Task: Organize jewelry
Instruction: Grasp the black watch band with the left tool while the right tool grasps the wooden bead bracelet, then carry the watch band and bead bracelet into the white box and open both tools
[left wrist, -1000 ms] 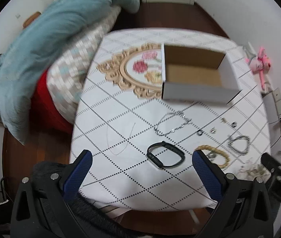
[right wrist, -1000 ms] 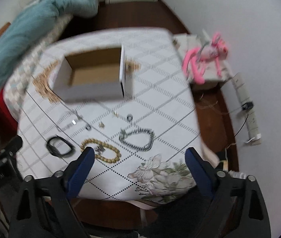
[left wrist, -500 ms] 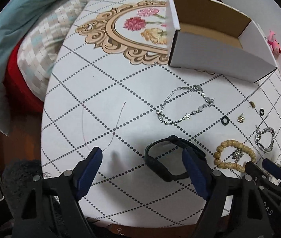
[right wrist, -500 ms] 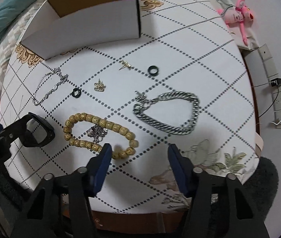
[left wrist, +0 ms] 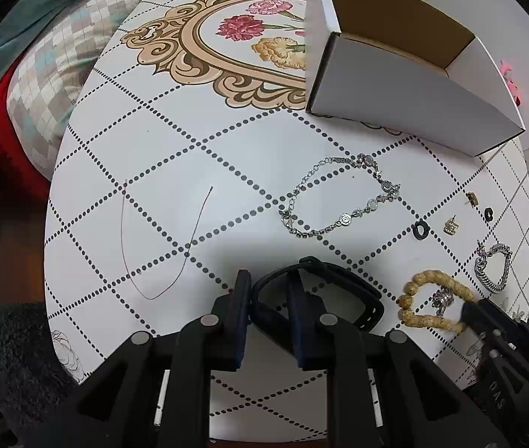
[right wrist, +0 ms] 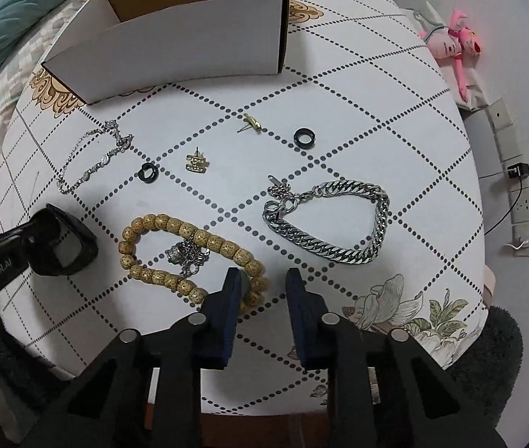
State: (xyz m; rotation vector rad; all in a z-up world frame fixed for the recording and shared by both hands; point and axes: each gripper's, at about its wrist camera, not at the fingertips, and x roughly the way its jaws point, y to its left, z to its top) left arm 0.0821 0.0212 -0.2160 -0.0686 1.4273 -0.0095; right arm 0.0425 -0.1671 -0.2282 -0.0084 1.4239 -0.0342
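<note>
My left gripper (left wrist: 269, 291) has its jaws narrowed around the near side of a black band bracelet (left wrist: 346, 289), also seen in the right wrist view (right wrist: 74, 240). My right gripper (right wrist: 262, 283) is partly closed with the near end of a tan wooden bead bracelet (right wrist: 175, 226) between its fingers. A small silver pendant (right wrist: 186, 255) lies inside the bead loop. On the table lie a thin silver chain bracelet (left wrist: 339, 201), a thick silver curb chain (right wrist: 339, 220), two black rings (right wrist: 147, 172) (right wrist: 303, 137) and two gold earrings (right wrist: 197, 163) (right wrist: 251, 122). An open white cardboard box (right wrist: 190, 41) stands behind them.
The round table (left wrist: 152, 149) has a white diamond-dotted cloth with a floral medallion (left wrist: 242, 37). A thin reddish thread (left wrist: 160, 246) lies at the left. Bedding (left wrist: 22, 56) is to the left, a pink plush toy (right wrist: 454, 41) and power strip (right wrist: 522, 201) to the right.
Both grippers moved down and forward to the table and narrowed their jaws, the left around the black band, the right around the bead bracelet's near end.
</note>
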